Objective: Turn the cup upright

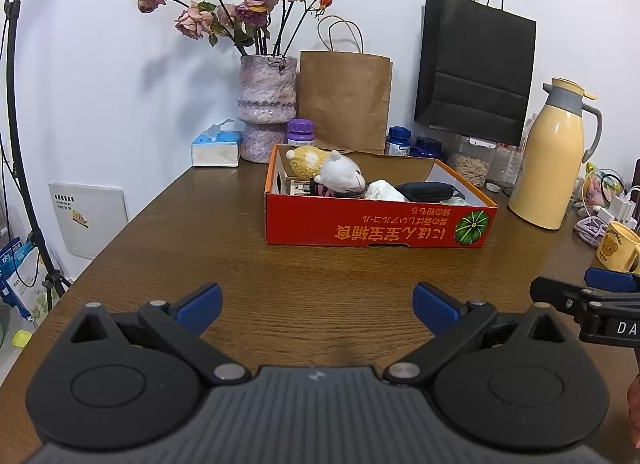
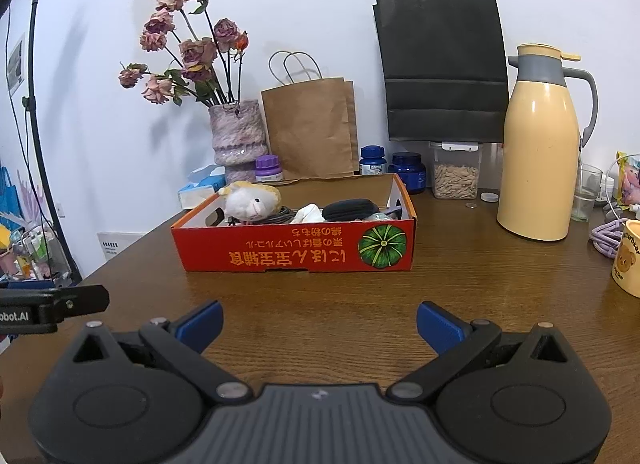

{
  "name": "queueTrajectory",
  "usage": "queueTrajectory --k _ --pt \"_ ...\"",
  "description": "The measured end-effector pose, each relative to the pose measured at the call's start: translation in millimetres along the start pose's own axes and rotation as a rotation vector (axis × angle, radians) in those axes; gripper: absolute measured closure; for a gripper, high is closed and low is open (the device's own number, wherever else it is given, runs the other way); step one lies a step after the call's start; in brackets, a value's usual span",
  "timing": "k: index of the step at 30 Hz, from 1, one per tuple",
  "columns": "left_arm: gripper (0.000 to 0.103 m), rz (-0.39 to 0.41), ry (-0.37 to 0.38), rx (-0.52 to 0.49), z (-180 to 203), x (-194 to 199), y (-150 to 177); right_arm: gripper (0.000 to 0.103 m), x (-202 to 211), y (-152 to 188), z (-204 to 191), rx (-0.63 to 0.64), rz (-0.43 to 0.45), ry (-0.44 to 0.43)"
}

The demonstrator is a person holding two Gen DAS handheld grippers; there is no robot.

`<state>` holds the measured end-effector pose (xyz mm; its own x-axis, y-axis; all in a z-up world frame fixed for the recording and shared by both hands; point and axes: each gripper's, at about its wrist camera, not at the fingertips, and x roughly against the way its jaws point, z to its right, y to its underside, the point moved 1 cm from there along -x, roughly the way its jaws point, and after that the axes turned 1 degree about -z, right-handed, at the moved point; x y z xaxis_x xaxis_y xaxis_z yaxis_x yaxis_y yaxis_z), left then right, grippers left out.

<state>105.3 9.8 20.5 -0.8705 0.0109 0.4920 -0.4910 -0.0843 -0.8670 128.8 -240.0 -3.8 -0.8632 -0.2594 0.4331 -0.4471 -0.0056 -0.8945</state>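
Nearest, the left hand-held gripper [image 1: 318, 306] hangs low over the brown table [image 1: 240, 256] with its blue fingers spread wide and nothing between them. The right hand-held gripper [image 2: 320, 324] is just beside it, also wide open and holding nothing. The yellow cup [image 2: 628, 260] with a bear on it sits far off at the right edge of the table, near the purple cable [image 2: 606, 238]. Its rim is cut off, so I cannot tell which way up it sits. The tall yellow jug [image 2: 538, 144] and a glass [image 2: 586, 192] stand close by. I think a fast reach could knock them over.
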Motion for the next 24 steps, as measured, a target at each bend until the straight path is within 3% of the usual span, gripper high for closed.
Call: queueTrajectory --k 24 --pt "0.000 -0.012 0.006 0.000 1.3 -2.2 0.0 0.000 -2.2 3.5 -4.0 0.002 -0.007 0.001"
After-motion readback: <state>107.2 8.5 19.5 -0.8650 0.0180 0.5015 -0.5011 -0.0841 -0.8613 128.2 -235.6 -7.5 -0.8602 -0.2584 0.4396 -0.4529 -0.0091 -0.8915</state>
